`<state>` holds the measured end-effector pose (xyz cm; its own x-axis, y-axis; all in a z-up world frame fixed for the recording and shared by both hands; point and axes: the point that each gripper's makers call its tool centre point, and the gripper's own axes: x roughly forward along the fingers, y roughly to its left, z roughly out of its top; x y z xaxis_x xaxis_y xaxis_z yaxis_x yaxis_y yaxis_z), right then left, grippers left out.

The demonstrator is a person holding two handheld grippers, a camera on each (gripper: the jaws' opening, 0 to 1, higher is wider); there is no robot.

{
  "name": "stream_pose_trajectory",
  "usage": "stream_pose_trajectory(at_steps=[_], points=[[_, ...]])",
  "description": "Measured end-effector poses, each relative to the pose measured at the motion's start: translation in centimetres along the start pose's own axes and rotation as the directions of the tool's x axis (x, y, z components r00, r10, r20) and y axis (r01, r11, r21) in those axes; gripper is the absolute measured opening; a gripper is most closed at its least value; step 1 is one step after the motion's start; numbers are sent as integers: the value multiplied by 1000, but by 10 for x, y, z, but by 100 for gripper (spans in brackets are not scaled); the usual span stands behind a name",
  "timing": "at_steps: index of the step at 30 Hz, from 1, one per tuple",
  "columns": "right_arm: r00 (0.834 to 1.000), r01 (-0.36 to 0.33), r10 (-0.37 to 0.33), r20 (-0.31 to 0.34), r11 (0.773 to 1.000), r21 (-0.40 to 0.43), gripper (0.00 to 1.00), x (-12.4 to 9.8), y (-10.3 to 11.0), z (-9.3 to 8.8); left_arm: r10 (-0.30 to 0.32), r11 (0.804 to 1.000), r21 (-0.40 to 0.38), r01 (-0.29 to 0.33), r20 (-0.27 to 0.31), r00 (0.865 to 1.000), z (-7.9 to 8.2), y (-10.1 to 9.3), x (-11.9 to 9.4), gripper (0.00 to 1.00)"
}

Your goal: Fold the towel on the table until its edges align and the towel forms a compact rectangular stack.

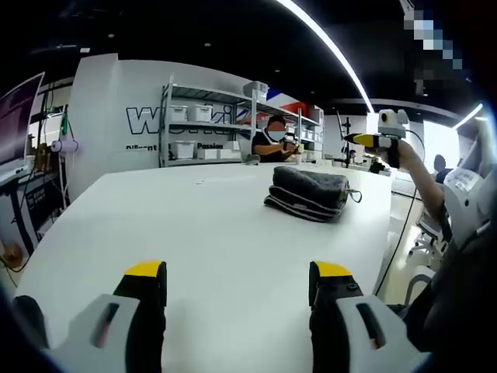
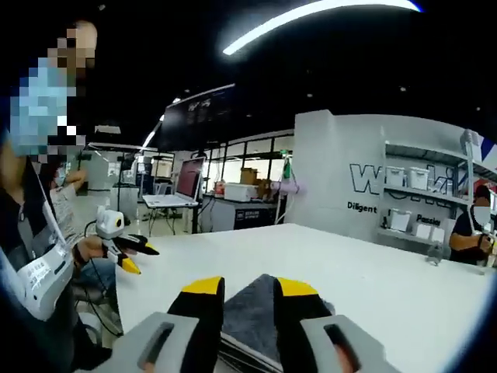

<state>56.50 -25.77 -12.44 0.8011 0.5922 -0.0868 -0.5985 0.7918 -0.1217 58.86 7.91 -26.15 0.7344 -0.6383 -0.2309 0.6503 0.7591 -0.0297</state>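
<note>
Towel (image 1: 307, 193) lies folded in a compact stack on bench (image 1: 194, 233). Left gripper (image 1: 239, 289) near it, released; right gripper (image 2: 241, 299) above towel, released, grasping nothing.

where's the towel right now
In the left gripper view the folded dark grey towel lies on the white table, right of centre near its far edge, ahead of the open left gripper.

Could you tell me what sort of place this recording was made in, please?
Probably a robotics lab or open workshop: metal shelving with storage bins, a laptop workstation, and a large white table holding the folded dark towel.
</note>
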Motion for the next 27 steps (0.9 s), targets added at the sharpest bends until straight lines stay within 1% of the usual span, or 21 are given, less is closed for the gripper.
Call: stream_pose_trajectory(at_steps=[2,4,6,8,9,12,14,17,18,21,27], points=[[999,41,-41,-9,999,11,30,-9,-11,-4,-2,1000,0,2,0,1000,0,0,0,79],[996,69,-68,-57,998,12,33,-18,-20,-17,-3,1000,-1,3,1,1000,0,-1,0,79],[989,103,-101,-107,995,8,37,-29,-30,-31,-3,1000,-2,3,3,1000,0,0,0,79],[982,126,-123,-143,992,10,43,-35,-34,-44,-1,1000,-2,1,2,1000,-1,0,-1,79],[978,135,-132,-164,991,7,47,-38,-36,-50,0,1000,-3,0,1,1000,-1,0,-1,79],[962,149,-146,-231,989,-3,57,-48,-38,-68,0,1000,-3,0,0,1000,-2,-1,-1,79],[955,153,-148,-256,988,-1,62,-52,-37,-76,-2,1000,-2,2,0,1000,-2,-2,-1,79],[940,165,-157,-303,986,2,67,-61,-37,-90,-8,1000,-1,8,-1,1000,-3,-3,-1,80],[933,165,-153,-325,986,8,71,-64,-35,-96,-10,1000,-1,10,-4,1000,-3,-4,-1,80],[918,174,-158,-363,985,13,79,-71,-34,-106,-15,1000,3,15,-11,1000,-5,-5,0,80],[879,209,-169,-446,977,42,86,-85,-33,-124,-31,999,13,31,-16,999,-5,-9,2,82]])
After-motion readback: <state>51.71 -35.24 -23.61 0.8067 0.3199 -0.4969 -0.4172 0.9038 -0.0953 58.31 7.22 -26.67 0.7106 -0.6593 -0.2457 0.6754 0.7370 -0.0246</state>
